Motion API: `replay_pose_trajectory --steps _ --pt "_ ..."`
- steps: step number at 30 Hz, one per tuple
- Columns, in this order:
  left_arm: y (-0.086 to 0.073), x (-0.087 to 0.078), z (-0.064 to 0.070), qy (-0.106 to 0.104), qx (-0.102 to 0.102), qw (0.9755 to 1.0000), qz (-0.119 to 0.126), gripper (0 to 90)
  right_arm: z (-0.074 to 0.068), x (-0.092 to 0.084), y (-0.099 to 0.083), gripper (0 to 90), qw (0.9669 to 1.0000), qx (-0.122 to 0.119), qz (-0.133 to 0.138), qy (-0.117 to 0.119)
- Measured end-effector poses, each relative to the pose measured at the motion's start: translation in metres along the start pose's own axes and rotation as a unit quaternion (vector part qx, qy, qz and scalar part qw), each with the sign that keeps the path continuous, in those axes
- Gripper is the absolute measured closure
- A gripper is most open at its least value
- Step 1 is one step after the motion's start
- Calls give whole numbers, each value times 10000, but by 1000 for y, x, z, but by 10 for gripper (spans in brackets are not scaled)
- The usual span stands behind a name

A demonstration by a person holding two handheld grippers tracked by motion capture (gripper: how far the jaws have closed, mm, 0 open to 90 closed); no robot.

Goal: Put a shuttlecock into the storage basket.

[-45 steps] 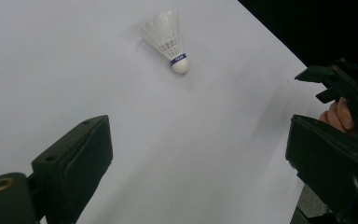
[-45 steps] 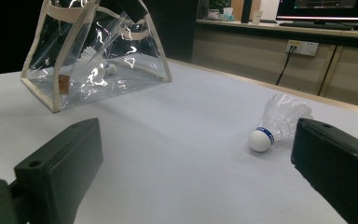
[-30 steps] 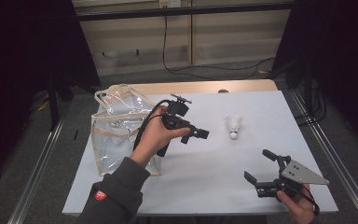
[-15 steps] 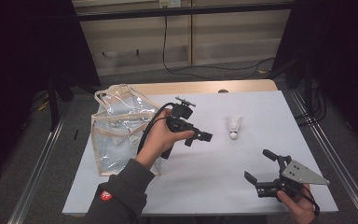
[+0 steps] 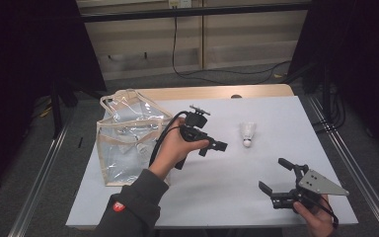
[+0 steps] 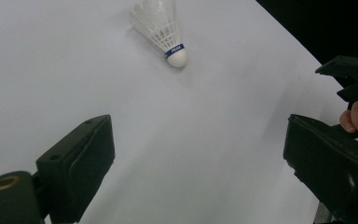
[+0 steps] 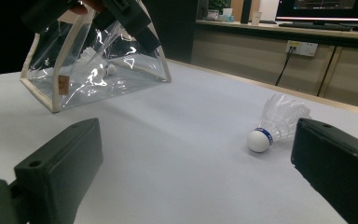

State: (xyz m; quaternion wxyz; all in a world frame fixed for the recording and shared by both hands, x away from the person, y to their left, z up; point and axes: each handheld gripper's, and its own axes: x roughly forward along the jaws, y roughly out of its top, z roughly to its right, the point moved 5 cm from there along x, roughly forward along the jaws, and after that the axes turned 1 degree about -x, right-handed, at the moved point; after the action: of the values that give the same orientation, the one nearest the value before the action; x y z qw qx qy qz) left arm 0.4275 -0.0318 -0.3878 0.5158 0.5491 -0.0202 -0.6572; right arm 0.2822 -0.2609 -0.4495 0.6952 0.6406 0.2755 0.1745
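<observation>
High view first: at the left edge of the white table point(image 5: 227, 197) we see a clear plastic bag point(image 5: 128, 143) with a cream trim. It stands open, and in the right gripper view we spot a shuttlecock inside the bag point(image 7: 103, 69). Just right of the bag, our left hand point(image 5: 175, 148) holds the left gripper point(image 5: 216, 146) up over the middle of the table. Its jaws point to the right, at the white shuttlecock point(image 5: 247, 134). In the left gripper view the jaws stand wide apart with nothing between them, and the shuttlecock lies on its side ahead of them, not touching. It has a blue band by its round cork tip. It rests right of the middle, nearer the far edge than the near one. At the near right corner we hold the right gripper point(image 5: 276, 178) low over the table. Its jaws are wide too and hold nothing.
</observation>
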Motion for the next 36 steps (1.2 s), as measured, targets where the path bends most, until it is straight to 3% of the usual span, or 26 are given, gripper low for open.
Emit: replay_pose_trajectory --steps 22,28,36 --pt "-4 23 -4 15 -86 9999 76 92 0 0 0 20 10000 0 -7 8" --pt "-5 28 -4 46 5 10000 27 91 0 1 0 20 10000 -7 -12 12" --pt "-5 33 -7 47 -83 9999 55 90 -1 1 0 20 10000 -1 -1 20"
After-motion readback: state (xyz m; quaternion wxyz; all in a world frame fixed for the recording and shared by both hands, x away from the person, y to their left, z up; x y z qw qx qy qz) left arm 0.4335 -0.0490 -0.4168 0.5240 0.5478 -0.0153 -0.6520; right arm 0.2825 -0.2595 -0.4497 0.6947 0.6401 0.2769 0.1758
